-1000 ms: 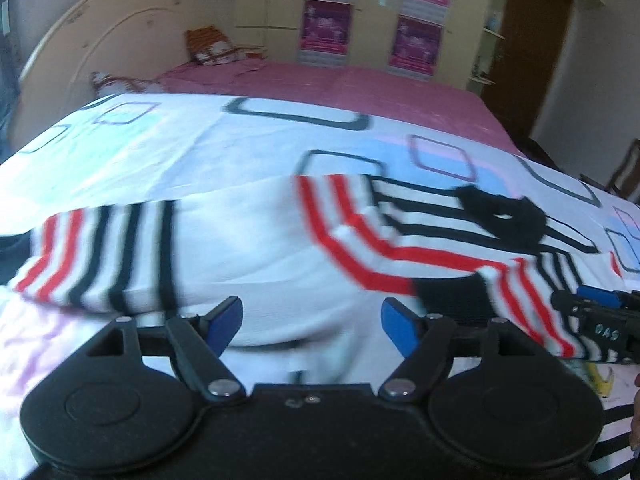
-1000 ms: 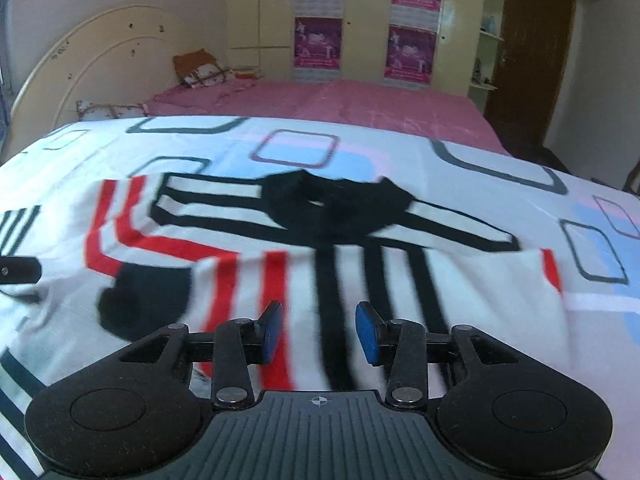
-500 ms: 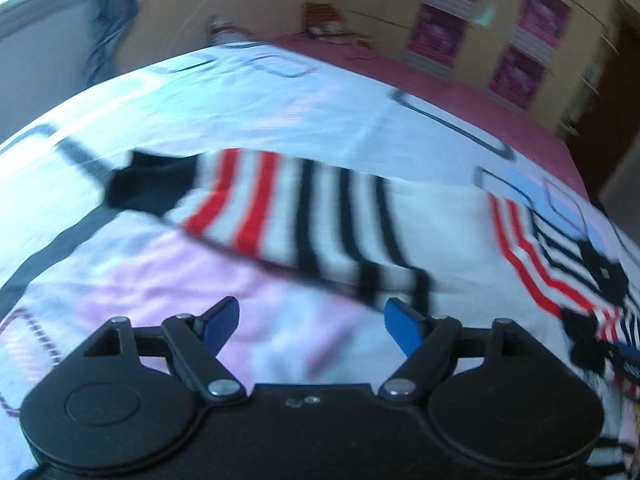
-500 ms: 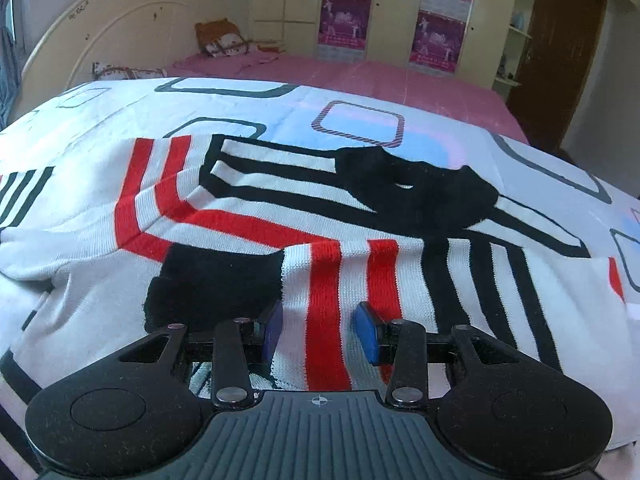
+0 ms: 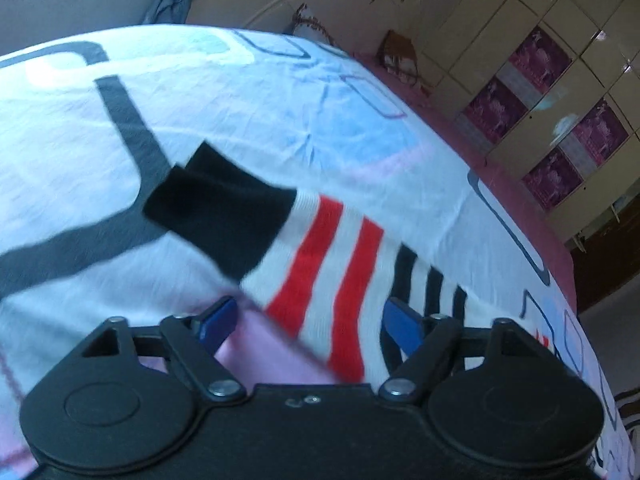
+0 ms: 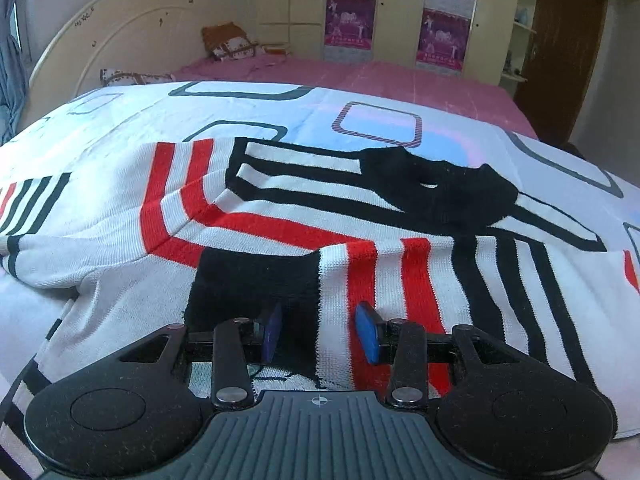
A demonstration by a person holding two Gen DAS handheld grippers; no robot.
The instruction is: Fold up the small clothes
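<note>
left gripper (image 5: 308,326) sits over the spread-out left sleeve (image 5: 320,248) of the sweater (image 6: 280,220) on the bed (image 5: 240,92), jaws just narrowing but apart, pads pressing nothing. right gripper (image 6: 320,334) stands half spread over the folded right sleeve (image 6: 360,280), gripping nothing i can see. risk: the left jaws may pinch the sheet too, or catch one layer and drag the sleeve crooked.

Patterned bedsheet (image 6: 248,108), headboard (image 6: 120,24), posters (image 6: 352,20).
</note>
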